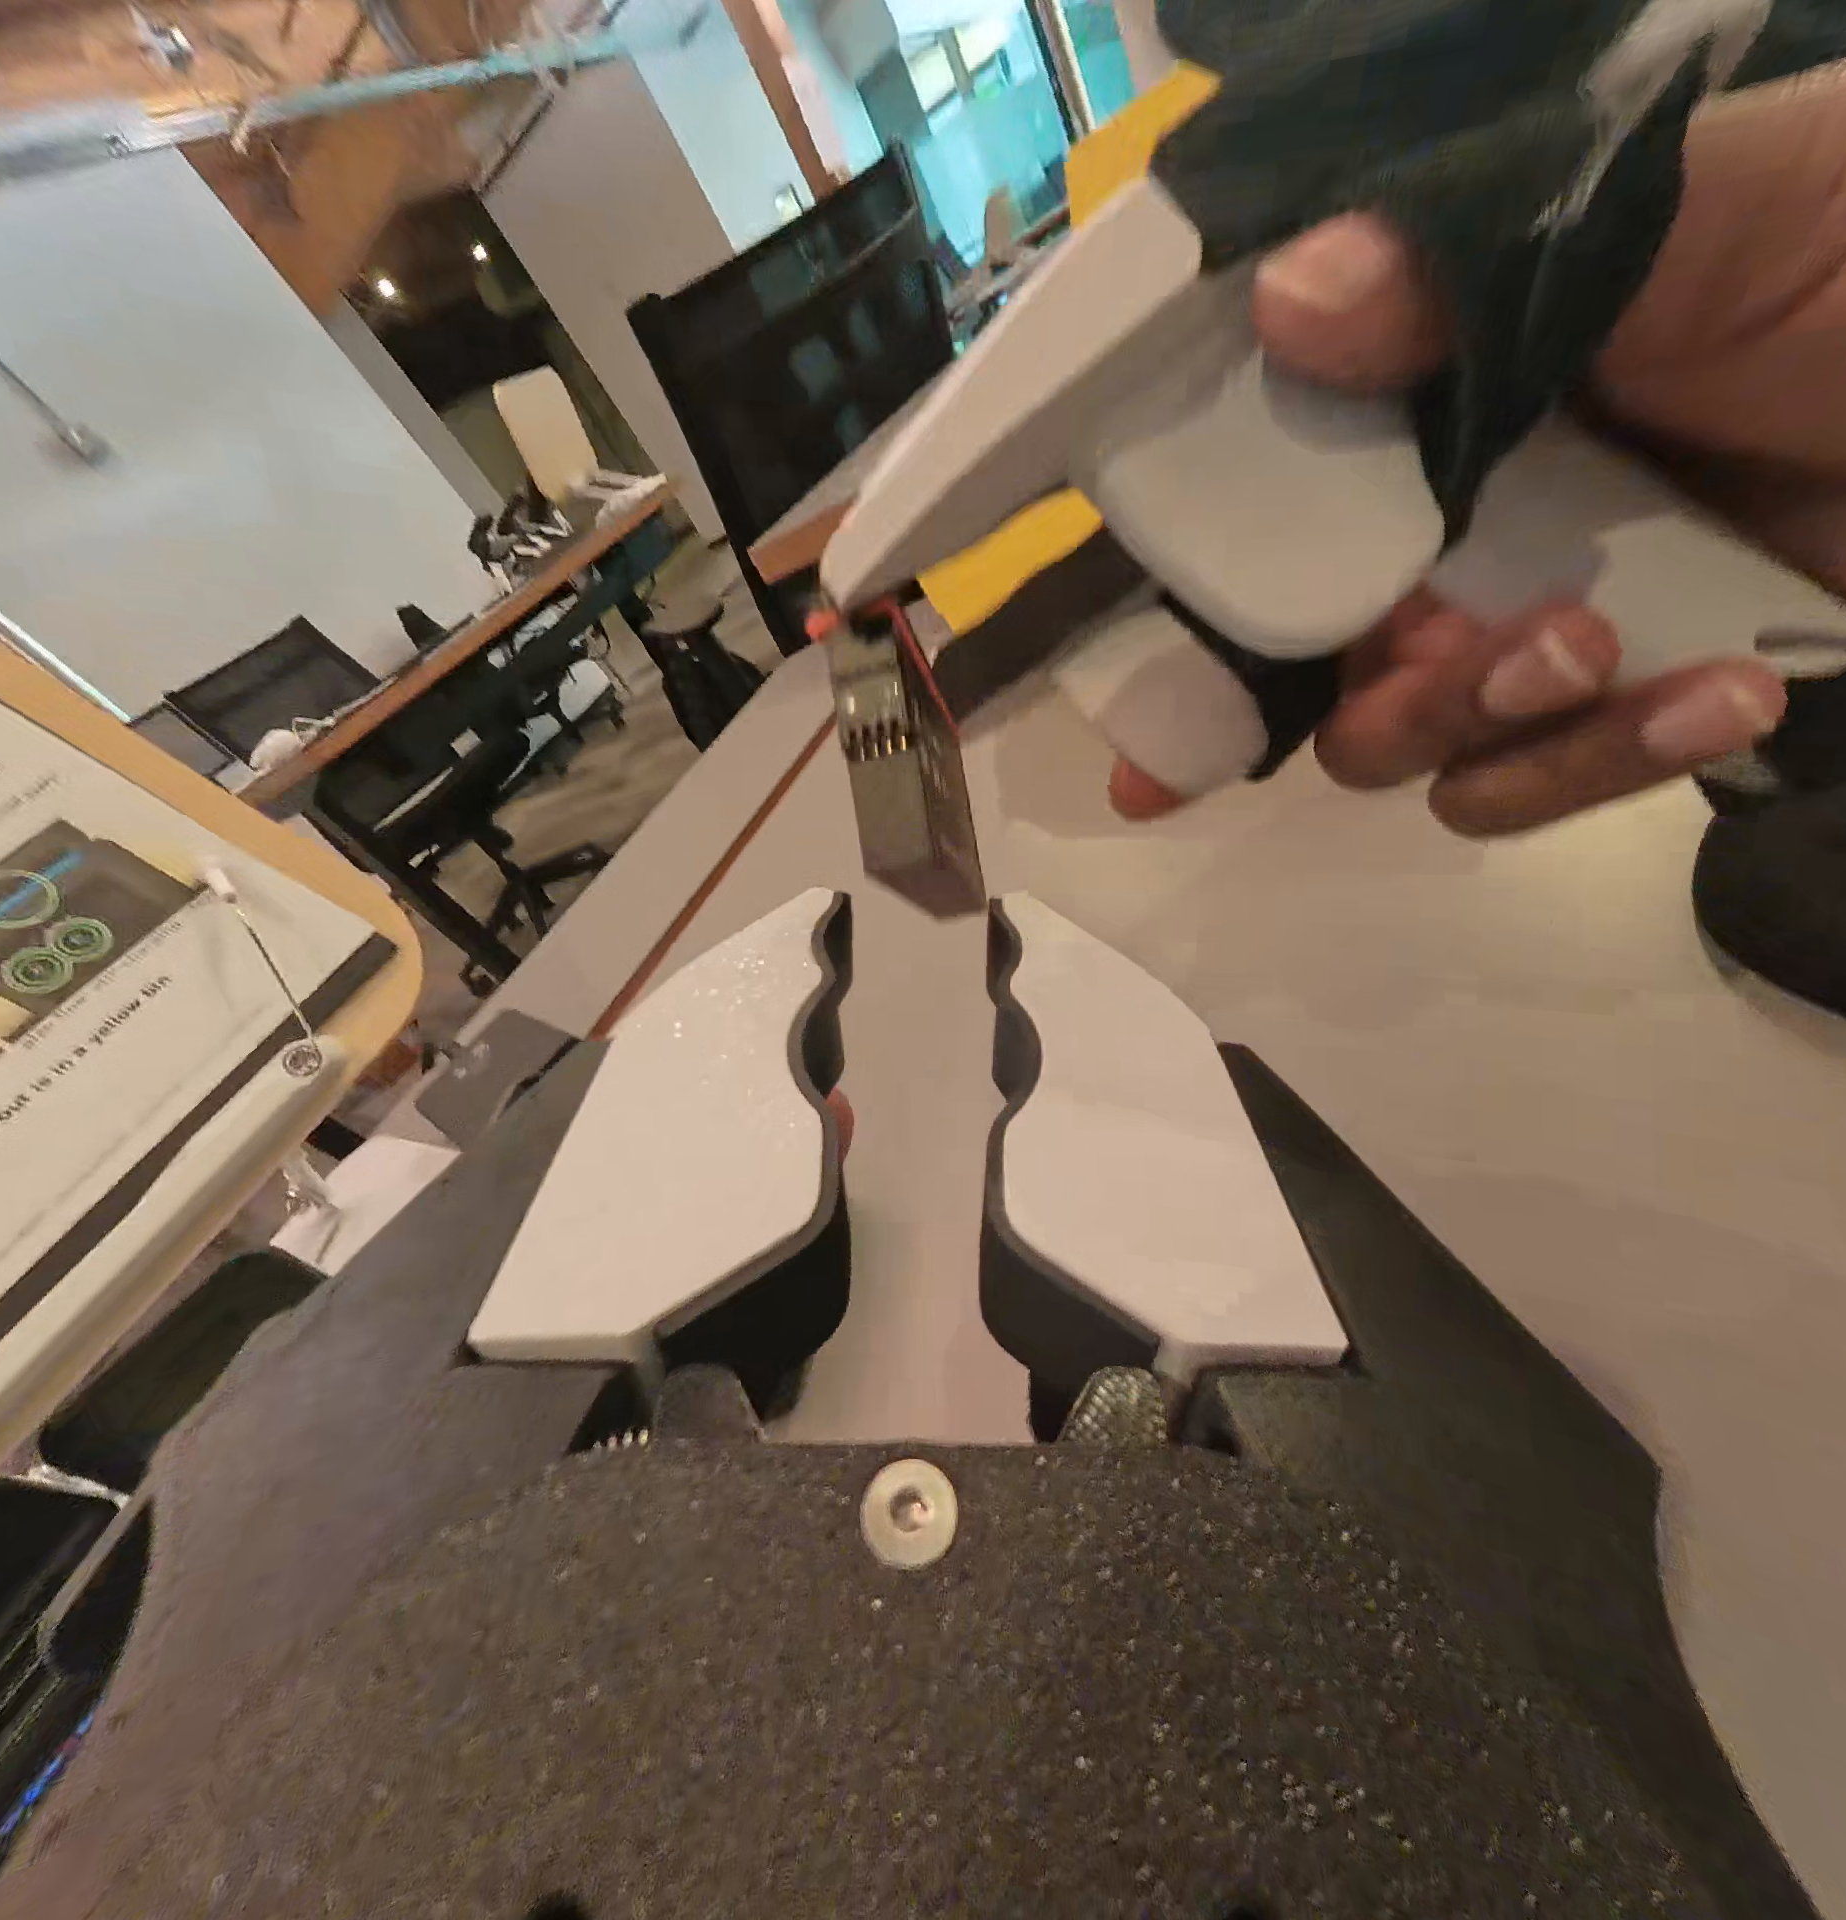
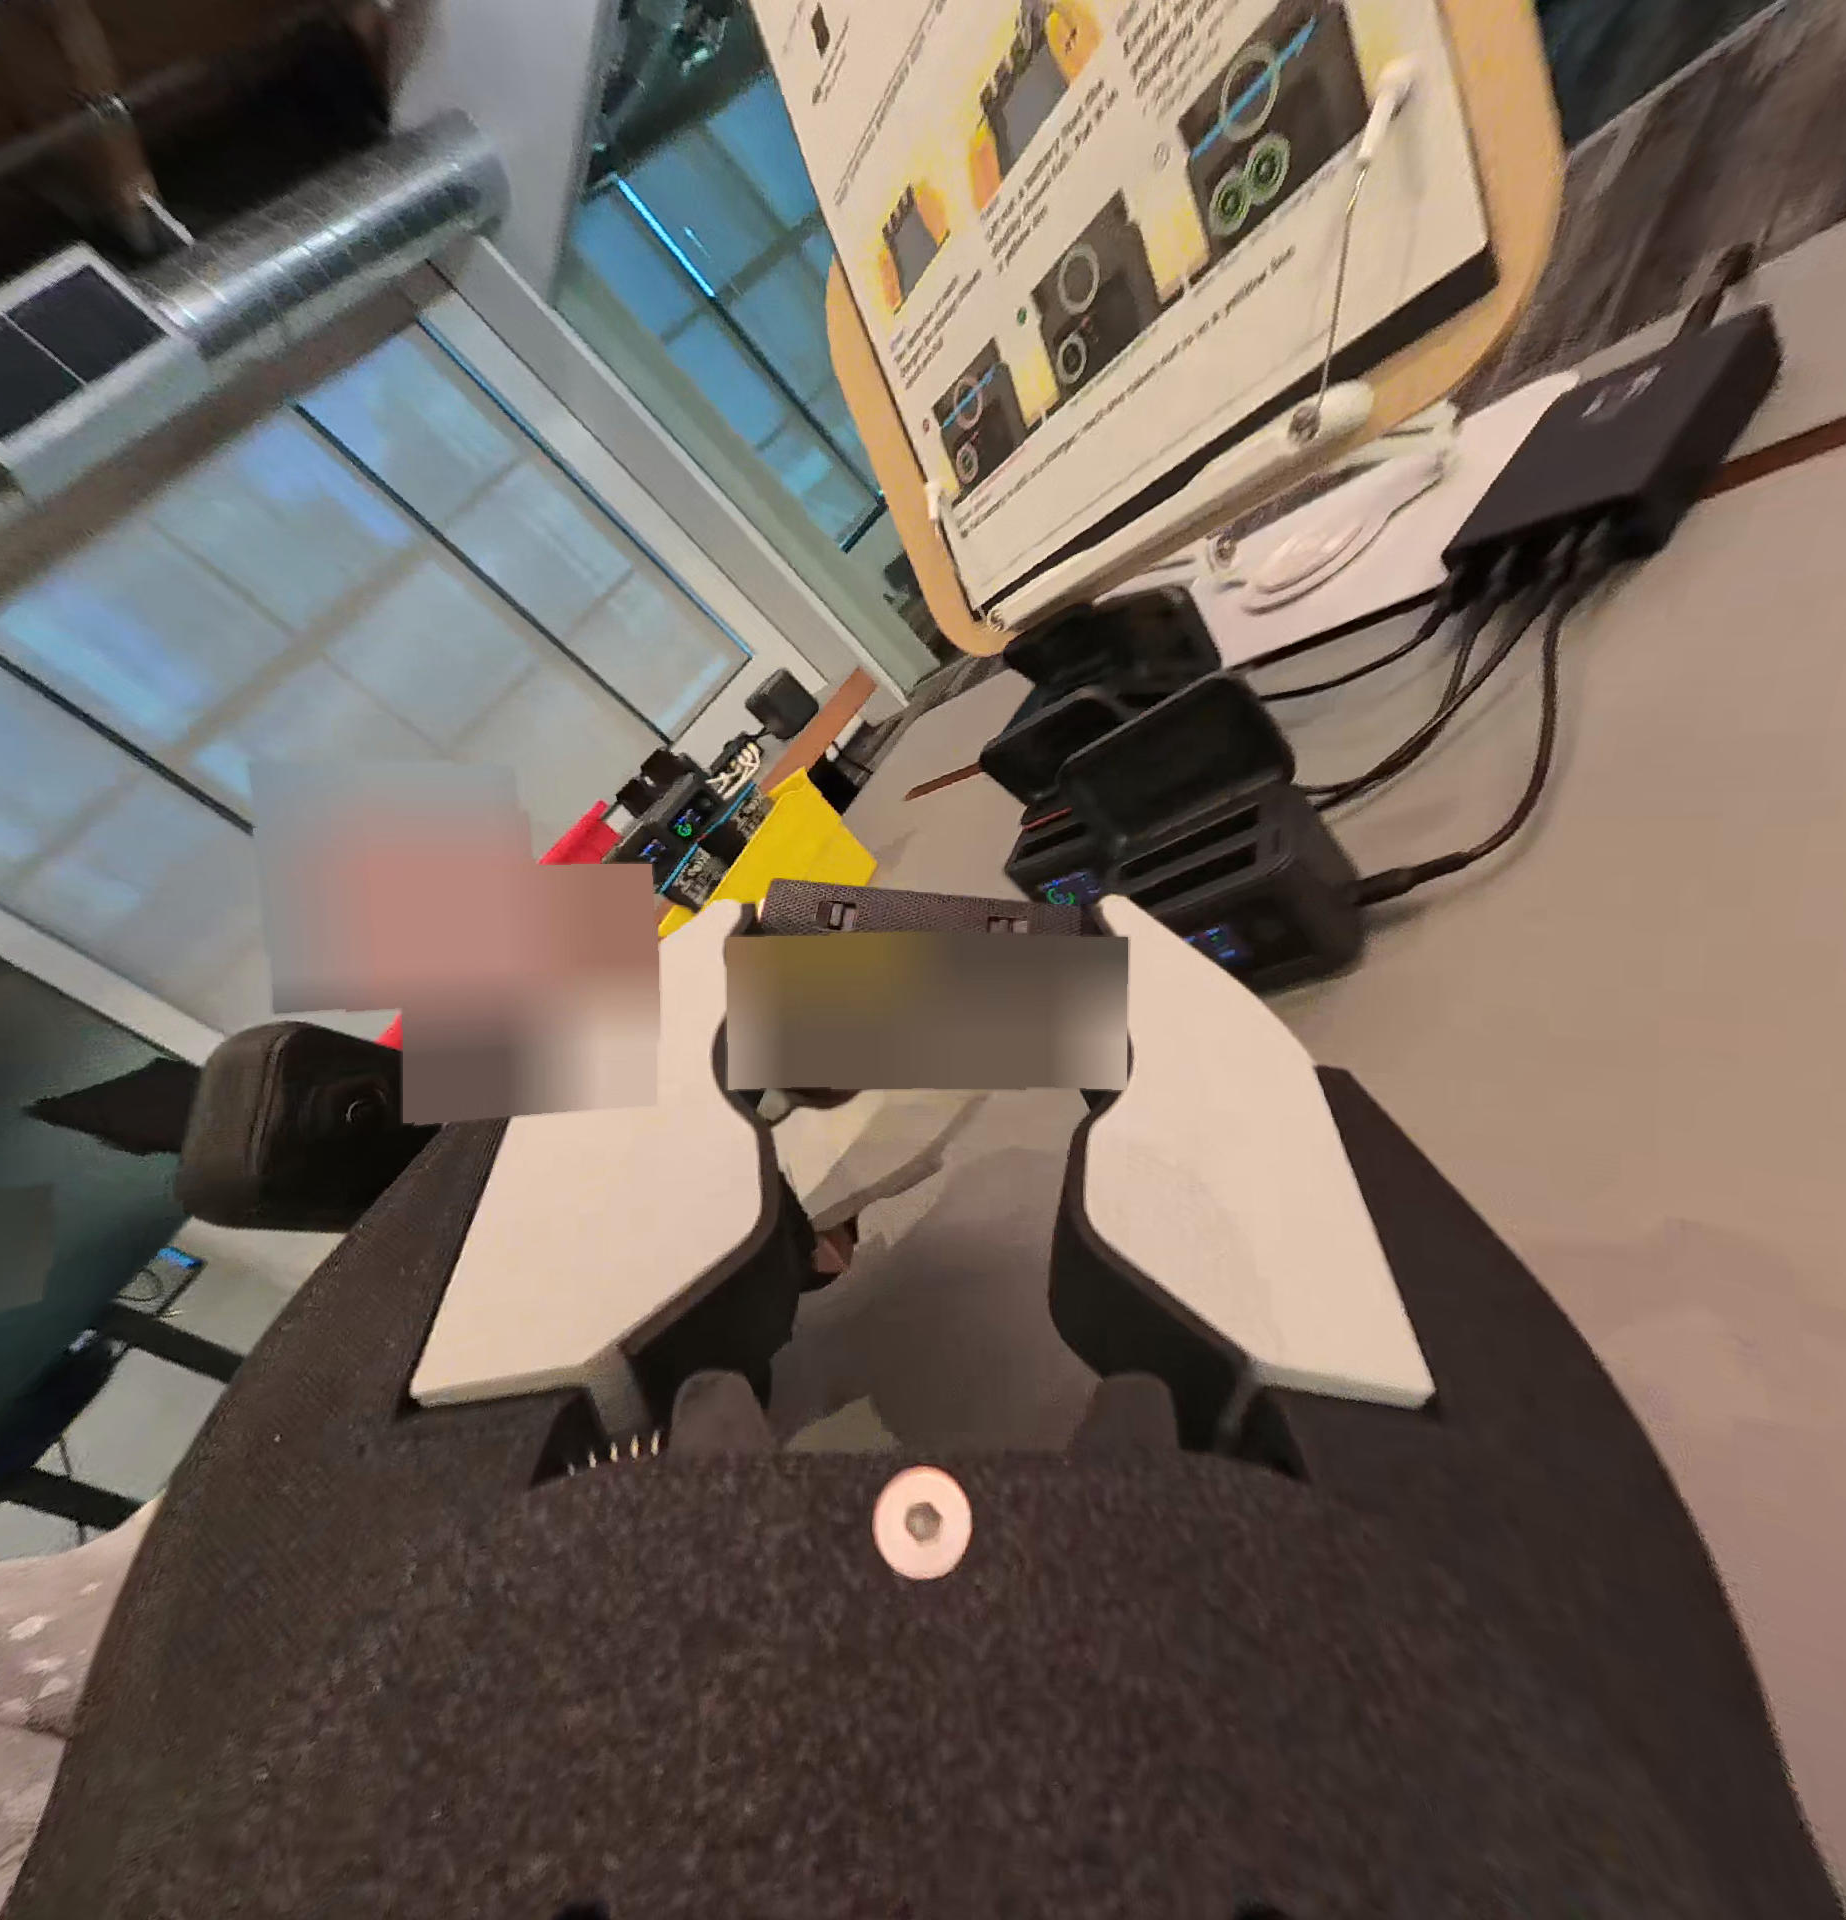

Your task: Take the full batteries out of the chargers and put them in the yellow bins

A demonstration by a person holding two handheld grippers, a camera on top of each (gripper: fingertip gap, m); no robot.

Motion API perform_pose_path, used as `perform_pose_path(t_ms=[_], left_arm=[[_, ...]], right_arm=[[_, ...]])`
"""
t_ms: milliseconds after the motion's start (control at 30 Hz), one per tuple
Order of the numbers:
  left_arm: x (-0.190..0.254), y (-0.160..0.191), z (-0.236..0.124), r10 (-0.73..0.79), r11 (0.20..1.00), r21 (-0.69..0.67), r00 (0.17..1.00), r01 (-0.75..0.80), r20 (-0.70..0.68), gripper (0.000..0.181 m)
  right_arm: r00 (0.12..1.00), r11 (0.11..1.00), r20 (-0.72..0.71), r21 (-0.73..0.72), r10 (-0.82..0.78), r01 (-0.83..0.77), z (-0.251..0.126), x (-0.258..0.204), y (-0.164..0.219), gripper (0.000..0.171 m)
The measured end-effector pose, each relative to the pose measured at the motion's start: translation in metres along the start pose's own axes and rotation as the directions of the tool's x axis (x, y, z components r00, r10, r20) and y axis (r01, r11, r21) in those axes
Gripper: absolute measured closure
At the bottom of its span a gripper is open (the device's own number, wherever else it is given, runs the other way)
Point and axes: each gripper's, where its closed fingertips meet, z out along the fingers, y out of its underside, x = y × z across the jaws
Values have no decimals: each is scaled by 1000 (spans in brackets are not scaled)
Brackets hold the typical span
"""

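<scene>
**Battery clamped in right gripper, above the table**

Left gripper (image 1: 919, 914) hangs with fingers apart, nothing between them. Just beyond, the right gripper (image 2: 919, 925) pinches a dark battery (image 1: 914, 790) over the grey table (image 1: 1418, 1091). Chargers (image 2: 1189, 862) and what appears a yellow bin (image 2: 794, 842) stand farther off.

Left tool (image 1: 919, 914) with fingers narrowly parted and unladen; right tool (image 2: 919, 914) clamped, gloved hand (image 1: 1584, 416) gripping it.

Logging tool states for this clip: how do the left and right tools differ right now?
The left tool is empty, jaws slightly apart; the right tool is clamped on a dark rectangular battery. The left points level along the grey table; the right is raised above it. Both have white fingers on black bodies.
</scene>
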Motion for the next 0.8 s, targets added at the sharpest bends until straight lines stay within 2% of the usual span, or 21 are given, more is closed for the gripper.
perform_pose_path(t_ms=[133, 233, 300, 367, 433, 500, 667, 733, 800], left_arm=[[-1, -3, -3, 4, 1000, 21, 1000, -4, 10, 166], [2, -7, -5, -81, 994, 66, 996, 84, -40, 170], [4, -13, -8, -143, 982, 114, 986, 153, -90, 170], [9, -19, -11, -218, 960, 141, 961, 242, -169, 170], [20, -23, -13, -278, 935, 146, 924, 323, -264, 171], [31, -24, -14, -300, 921, 142, 894, 362, -334, 171], [51, -25, -14, -308, 914, 113, 848, 389, -431, 171], [53, -25, -15, -308, 915, 105, 842, 390, -442, 171], [55, -23, -14, -312, 915, 95, 838, 392, -447, 171]], right_arm=[[999, 999, 22, -15, 29, -29, 5, -3, 9, 113], [999, 999, 45, -35, 2, -1, 4, -6, 8, 112], [993, 994, 97, -81, -68, 76, 2, -11, 9, 112], [962, 961, 183, -152, -204, 233, -4, -20, 12, 107], [892, 869, 259, -241, -371, 432, -13, -23, 20, 106], [792, 737, 323, -302, -518, 605, -22, -23, 25, 106], [547, 374, 483, -411, -684, 831, -43, -14, 40, 122], [487, 300, 524, -403, -699, 865, -47, -12, 44, 129], [471, 290, 536, -389, -701, 874, -49, -13, 45, 140]])
